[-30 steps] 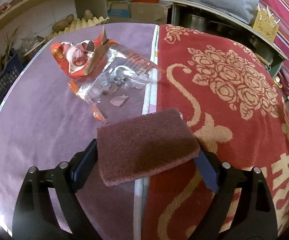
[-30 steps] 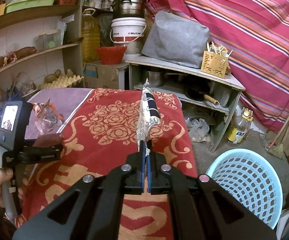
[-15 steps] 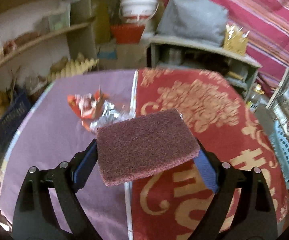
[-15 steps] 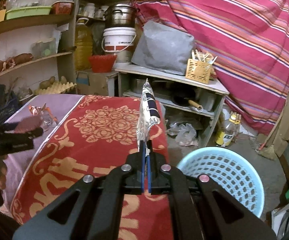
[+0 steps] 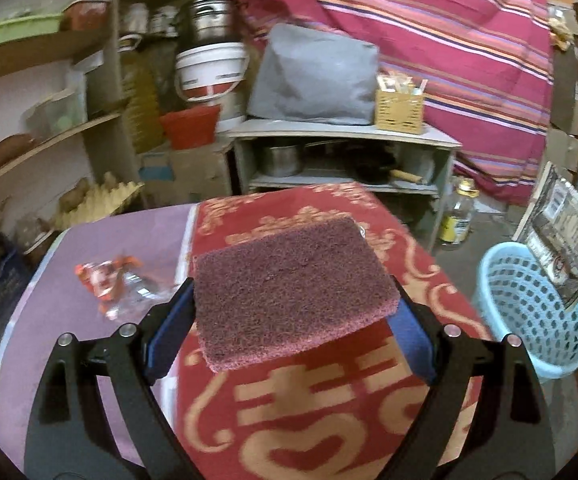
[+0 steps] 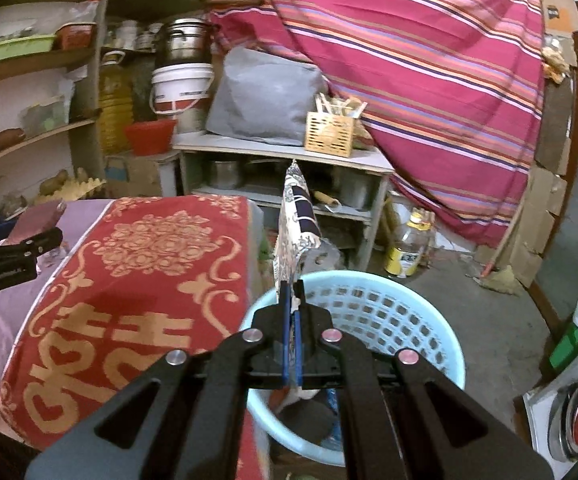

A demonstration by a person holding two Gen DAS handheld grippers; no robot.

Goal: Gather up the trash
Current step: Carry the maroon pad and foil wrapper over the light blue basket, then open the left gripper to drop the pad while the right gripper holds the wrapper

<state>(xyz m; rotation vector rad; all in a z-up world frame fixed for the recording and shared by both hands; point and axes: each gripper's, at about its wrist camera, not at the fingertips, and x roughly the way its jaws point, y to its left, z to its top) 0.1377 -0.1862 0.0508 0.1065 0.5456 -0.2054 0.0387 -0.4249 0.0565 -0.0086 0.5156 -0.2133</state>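
My left gripper is shut on a maroon scouring pad and holds it flat above the table. My right gripper is shut on a printed foil wrapper that stands upright, directly above the light-blue trash basket. The basket also shows in the left wrist view, with the wrapper over it. A red and clear plastic wrapper lies on the purple cloth. The left gripper with the pad shows at the left of the right wrist view.
The table has a red patterned cloth beside the purple one. Behind it stand a grey shelf unit with pots, a white bucket, wooden shelves and a striped curtain. A yellow bottle stands on the floor.
My right gripper has swung right off the table to above the basket, wrapper still held. My left gripper has lifted and tilted up with the pad, away from the plastic wrapper.
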